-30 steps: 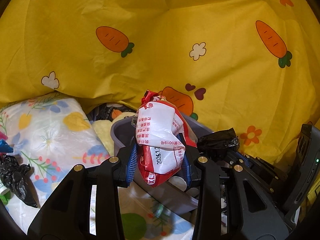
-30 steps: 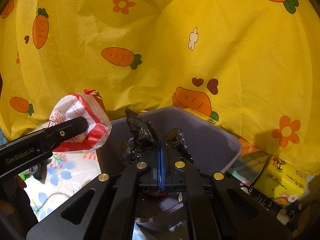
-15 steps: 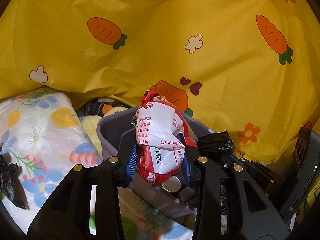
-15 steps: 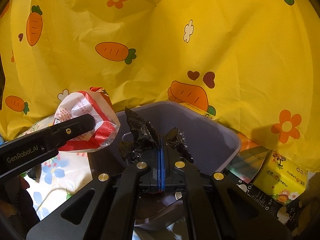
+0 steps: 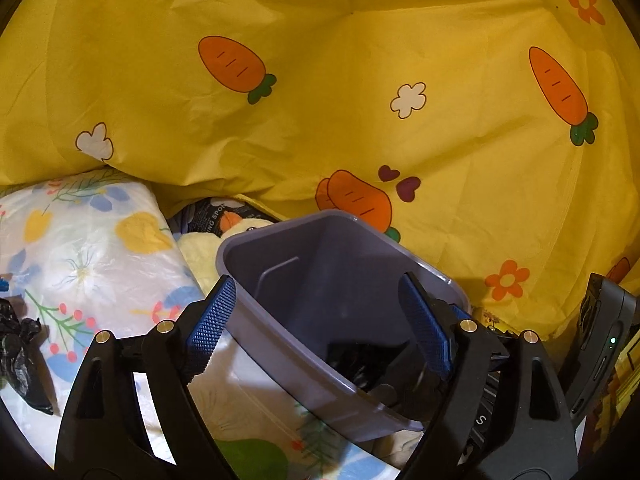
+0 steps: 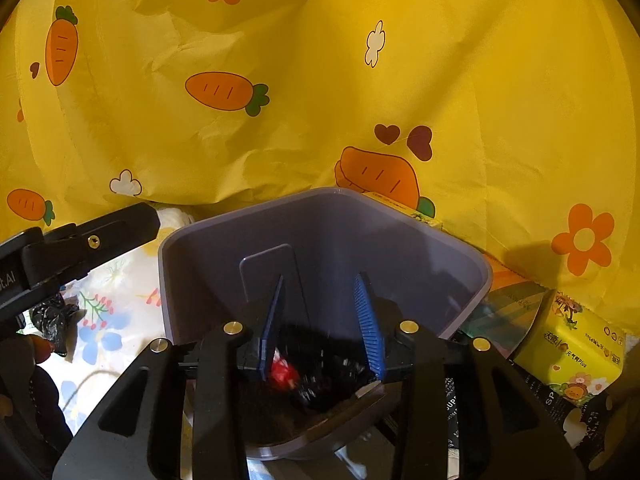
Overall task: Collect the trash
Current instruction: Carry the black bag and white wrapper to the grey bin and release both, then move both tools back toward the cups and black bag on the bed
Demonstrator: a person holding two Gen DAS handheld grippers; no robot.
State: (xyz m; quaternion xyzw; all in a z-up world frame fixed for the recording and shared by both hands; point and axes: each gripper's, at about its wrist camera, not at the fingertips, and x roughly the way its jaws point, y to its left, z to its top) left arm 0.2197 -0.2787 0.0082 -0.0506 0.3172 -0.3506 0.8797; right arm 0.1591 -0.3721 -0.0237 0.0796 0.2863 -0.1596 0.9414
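Observation:
A grey plastic bin (image 5: 320, 248) (image 6: 328, 220) stands on a floral sheet. My left gripper (image 5: 320, 320) is open and empty over the bin's near rim. My right gripper (image 6: 320, 316) is open and empty above the bin's inside. At the bin's bottom lie a red and white wrapper (image 6: 285, 374) and crumpled black plastic (image 6: 332, 368). The black plastic also shows in the left wrist view (image 5: 360, 360). Another crumpled black plastic piece (image 5: 22, 356) (image 6: 54, 318) lies on the sheet to the left of the bin.
A yellow carrot-print cloth (image 5: 360, 100) hangs behind the bin. A yellow tissue pack (image 6: 572, 352) and dark packets (image 6: 560, 404) lie right of the bin. A pale plush toy (image 5: 208, 248) sits behind the bin's left corner. The left gripper's arm (image 6: 80, 244) reaches in from the left.
Both grippers opened. The red and white wrapper left my left gripper and the black plastic left my right gripper; both now lie in the bin.

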